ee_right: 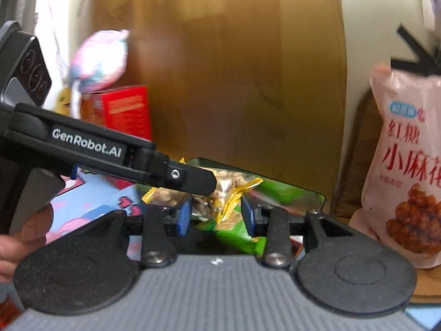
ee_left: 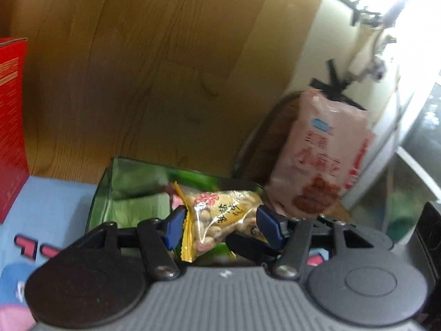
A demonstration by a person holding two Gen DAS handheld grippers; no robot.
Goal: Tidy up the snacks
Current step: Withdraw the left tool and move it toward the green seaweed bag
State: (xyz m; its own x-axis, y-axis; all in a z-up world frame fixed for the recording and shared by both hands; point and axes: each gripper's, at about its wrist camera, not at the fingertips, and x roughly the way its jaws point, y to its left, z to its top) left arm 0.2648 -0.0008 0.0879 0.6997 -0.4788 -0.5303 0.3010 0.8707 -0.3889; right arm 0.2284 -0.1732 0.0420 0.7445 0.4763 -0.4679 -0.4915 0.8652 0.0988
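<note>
My left gripper (ee_left: 222,226) is shut on a clear, yellow-edged peanut packet (ee_left: 220,215), its blue pads pressing on both sides. It hangs over a see-through green tray (ee_left: 110,187). In the right wrist view the left gripper's black finger (ee_right: 193,178) reaches in from the left, just ahead of my right gripper (ee_right: 216,215). The right gripper's blue pads close on a green snack packet (ee_right: 239,234), with a crinkled yellow-edged packet (ee_right: 228,201) bunched in the same gap. The tray's dark rim (ee_right: 303,193) lies right behind. Motion blur softens both views.
A tall pink snack bag (ee_left: 322,151) (ee_right: 408,165) leans at the right against a brown woven piece (ee_left: 270,138). A red box (ee_left: 11,124) (ee_right: 126,110) stands left on a blue printed surface (ee_left: 49,201). A wooden panel (ee_left: 137,69) is behind. A person's hand (ee_right: 24,237) holds the left gripper.
</note>
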